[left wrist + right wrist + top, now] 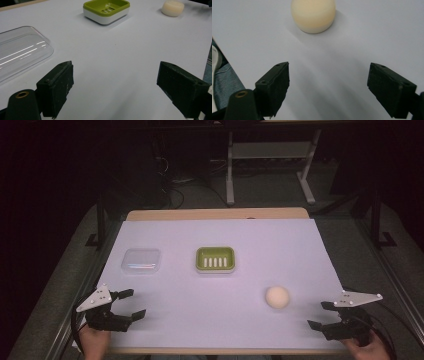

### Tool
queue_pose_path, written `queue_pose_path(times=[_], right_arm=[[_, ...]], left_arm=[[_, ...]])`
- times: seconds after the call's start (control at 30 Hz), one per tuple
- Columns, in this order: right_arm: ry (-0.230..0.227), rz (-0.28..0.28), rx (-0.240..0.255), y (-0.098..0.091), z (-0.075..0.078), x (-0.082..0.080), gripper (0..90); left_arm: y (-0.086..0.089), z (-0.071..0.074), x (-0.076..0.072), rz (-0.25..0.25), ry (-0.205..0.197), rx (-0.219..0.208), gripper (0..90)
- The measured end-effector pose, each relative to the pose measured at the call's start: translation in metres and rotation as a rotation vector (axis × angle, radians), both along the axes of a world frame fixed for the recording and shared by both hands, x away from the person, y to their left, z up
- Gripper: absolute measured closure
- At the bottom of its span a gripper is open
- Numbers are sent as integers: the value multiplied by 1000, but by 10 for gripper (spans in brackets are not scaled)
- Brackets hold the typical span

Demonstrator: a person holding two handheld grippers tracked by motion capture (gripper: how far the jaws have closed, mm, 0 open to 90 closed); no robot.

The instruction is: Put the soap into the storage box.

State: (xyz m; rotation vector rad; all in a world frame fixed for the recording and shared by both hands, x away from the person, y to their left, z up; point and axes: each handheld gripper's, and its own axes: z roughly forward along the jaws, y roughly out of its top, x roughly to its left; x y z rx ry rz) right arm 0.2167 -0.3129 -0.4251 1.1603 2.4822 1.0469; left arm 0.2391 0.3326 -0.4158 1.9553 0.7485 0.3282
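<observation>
A round cream soap bar [277,297] [173,8] [313,15] lies on the white table cover, right of centre. A green soap dish [215,258] [106,10] with a slotted floor sits in the middle. Left of it rests a clear plastic lid [141,260] [20,51]. My left gripper [133,303] [115,83] is open near the front left corner, nothing between its jaws. At the front right my right gripper [319,315] [329,86] is open too, a little short of the soap.
The white cover [220,285] spans the table, whose wooden edge [215,214] shows at the back. Dark metal rails [395,270] run along both sides. A desk frame [270,165] and cables stand on the floor beyond.
</observation>
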Motion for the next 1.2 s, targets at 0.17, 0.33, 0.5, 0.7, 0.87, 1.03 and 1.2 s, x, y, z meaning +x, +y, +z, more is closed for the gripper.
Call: queue_pose_path(times=[0.17,0.33,0.5,0.7,0.87,1.03,1.2], right_arm=[[1,19,-11,5,0,3,166],[18,33,-24,12,3,6,164],[18,53,-32,19,8,11,164],[30,88,-49,26,11,23,155],[28,106,-56,30,13,31,150],[25,100,-43,34,16,37,147],[33,98,-53,41,20,41,147]], left_arm=[[2,0,1,1,8,-15,133],[3,1,1,4,10,-29,132],[3,1,0,6,10,-25,132],[2,1,1,7,13,-27,132],[2,2,0,4,7,-27,132],[3,2,0,6,9,-30,132],[3,2,0,6,10,-33,132]])
